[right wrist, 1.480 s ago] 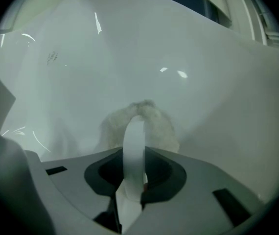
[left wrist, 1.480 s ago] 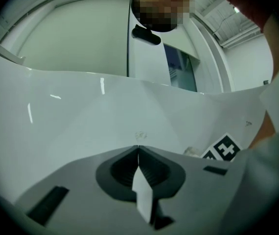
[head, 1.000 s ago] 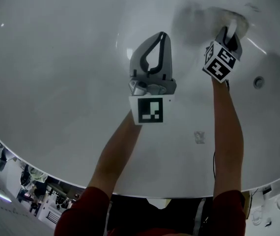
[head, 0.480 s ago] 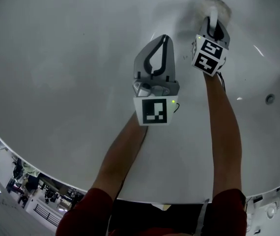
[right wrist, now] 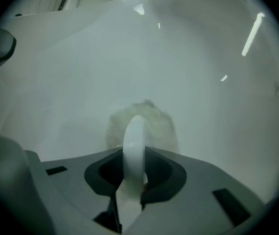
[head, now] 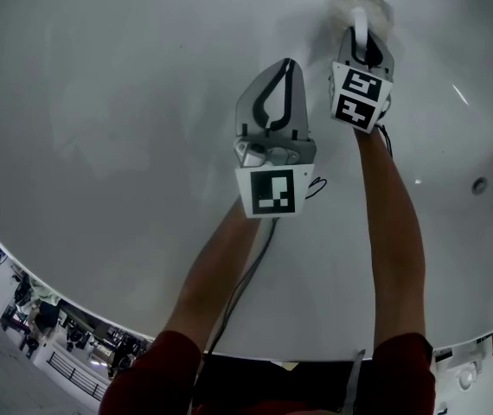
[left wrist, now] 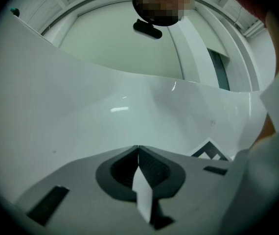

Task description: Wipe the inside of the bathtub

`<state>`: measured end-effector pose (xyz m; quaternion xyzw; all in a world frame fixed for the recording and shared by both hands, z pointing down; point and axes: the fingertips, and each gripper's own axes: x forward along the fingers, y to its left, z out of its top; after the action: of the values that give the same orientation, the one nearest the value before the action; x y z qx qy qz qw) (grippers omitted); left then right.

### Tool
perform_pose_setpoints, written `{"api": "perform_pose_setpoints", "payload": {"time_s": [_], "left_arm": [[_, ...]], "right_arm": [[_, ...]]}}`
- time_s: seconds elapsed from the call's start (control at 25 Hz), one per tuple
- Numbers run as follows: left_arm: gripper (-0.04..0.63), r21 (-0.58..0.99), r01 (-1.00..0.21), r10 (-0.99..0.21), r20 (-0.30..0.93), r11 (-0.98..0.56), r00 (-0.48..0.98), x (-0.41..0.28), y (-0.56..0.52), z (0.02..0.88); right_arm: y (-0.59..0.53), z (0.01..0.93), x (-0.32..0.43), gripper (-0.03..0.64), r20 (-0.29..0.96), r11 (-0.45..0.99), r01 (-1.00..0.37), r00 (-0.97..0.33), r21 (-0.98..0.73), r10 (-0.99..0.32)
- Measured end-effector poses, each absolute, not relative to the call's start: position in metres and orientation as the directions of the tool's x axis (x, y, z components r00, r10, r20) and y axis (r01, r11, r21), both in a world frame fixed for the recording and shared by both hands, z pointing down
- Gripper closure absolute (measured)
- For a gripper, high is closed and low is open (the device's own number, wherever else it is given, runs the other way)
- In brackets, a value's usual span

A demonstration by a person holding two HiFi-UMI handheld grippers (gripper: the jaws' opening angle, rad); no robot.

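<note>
The white bathtub (head: 99,102) fills the head view. My right gripper (head: 361,31) is shut on the white looped handle (right wrist: 134,131) of a fluffy off-white scrubbing pad (head: 363,5). The pad (right wrist: 144,119) is pressed flat against the tub's inner wall at the far right. My left gripper (head: 287,66) hovers just left of it, jaws shut with nothing between them (left wrist: 138,150); it does not touch the pad.
A round metal fitting (head: 479,185) sits in the tub wall at the right. A thin black cable (head: 316,187) loops below the left gripper. The tub's rim (head: 73,296) curves along the bottom left, with room clutter beyond it.
The right gripper has slid the pad leftward and farther along the tub wall, away from the round fitting. The left gripper has stayed roughly where it was, still shut.
</note>
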<state>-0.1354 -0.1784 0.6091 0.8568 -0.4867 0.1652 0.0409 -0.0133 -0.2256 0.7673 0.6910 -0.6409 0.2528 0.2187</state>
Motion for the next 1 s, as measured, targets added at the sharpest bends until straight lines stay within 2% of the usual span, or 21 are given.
{"api": "perform_pose_setpoints", "payload": {"time_s": [0.36,1.0], "left_arm": [[0.580,-0.100,-0.828,-0.804,0.330,-0.551,0.495,-0.139,-0.177,0.607],[0.580,-0.039,-0.860,-0.849,0.193,-0.508,0.493,-0.152,-0.171,0.415]], "right_arm": [[-0.212,0.759,-0.027,0.525,0.628,-0.016,-1.000,-0.001,-0.022,-0.778],[-0.155,0.538,-0.070,0.525,0.528,-0.021,-0.993,-0.044,-0.116,-0.848]]}}
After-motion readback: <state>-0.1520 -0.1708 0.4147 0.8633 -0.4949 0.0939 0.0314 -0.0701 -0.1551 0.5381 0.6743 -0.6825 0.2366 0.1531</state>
